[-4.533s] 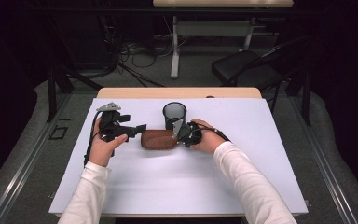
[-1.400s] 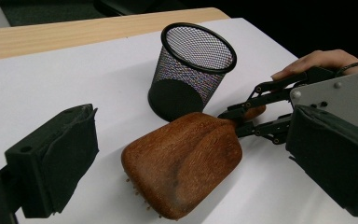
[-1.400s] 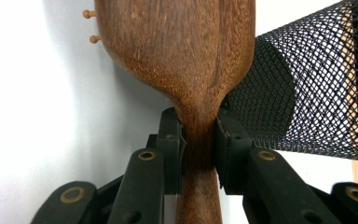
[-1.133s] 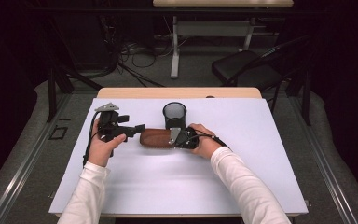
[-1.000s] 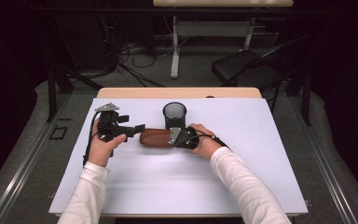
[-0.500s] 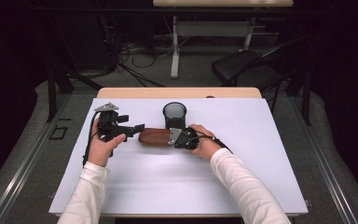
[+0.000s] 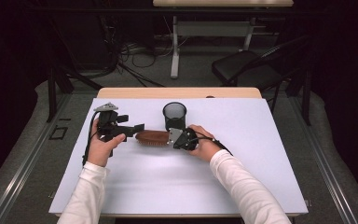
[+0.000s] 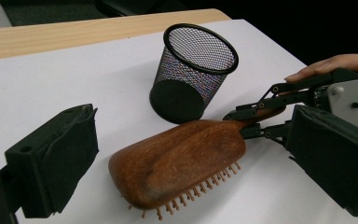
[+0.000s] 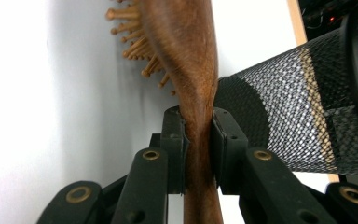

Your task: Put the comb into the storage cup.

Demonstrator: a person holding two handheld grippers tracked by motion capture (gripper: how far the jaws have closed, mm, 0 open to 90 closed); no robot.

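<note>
A brown wooden hairbrush lies tilted on the white table, bristles facing the near side. My right gripper is shut on its handle; in the right gripper view the black pads squeeze the narrow handle from both sides. My left gripper stands open just left of the brush head. In the left gripper view the brush head sits between its wide-apart jaws without touching either one. A black mesh cup stands upright right behind the brush, also close by as the cup and the cup.
A white sheet covers the table, with a wooden strip along the far edge. Beyond the table are a dark chair, a desk frame and floor cables. Both forearms in white sleeves reach in from the near edge.
The right gripper and the brush have shifted slightly left, toward the left gripper's jaws. The left gripper and the cup have stayed put.
</note>
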